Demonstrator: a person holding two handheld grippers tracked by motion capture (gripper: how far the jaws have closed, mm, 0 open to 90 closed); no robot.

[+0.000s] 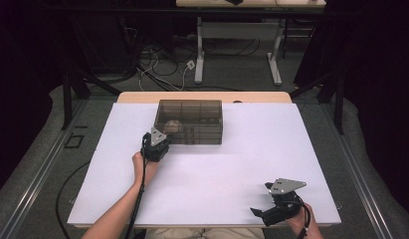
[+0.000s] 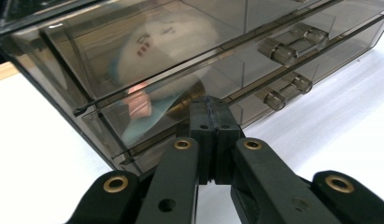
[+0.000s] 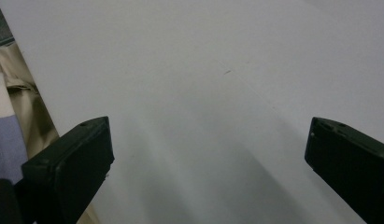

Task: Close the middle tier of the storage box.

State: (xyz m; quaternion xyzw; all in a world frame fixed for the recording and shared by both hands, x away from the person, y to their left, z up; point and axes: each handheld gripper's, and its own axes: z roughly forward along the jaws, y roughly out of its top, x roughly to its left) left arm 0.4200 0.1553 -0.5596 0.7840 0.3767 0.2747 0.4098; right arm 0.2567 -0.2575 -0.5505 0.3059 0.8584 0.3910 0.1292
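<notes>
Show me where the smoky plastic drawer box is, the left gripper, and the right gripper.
drawer box [image 1: 189, 107]: high view, on its tinted top panel.
left gripper [image 2: 211, 109]: left gripper view, at the tips of its shut jaws, against the box's front.
right gripper [image 3: 208, 149]: right gripper view, midway between its open jaws, over the white tabletop.

The person's left forearm [image 1: 123, 211] reaches forward from the bottom edge, wrist straight, and the left hand [image 1: 144, 164] carries the left gripper [image 2: 209, 105] pointing ahead, its jaws pressed tight together, tip to tip. The right hand [image 1: 302, 219] sits low near the bottom edge, holding the right gripper [image 1: 261, 213] angled toward the left, its jaws spread wide apart with nothing between them
</notes>
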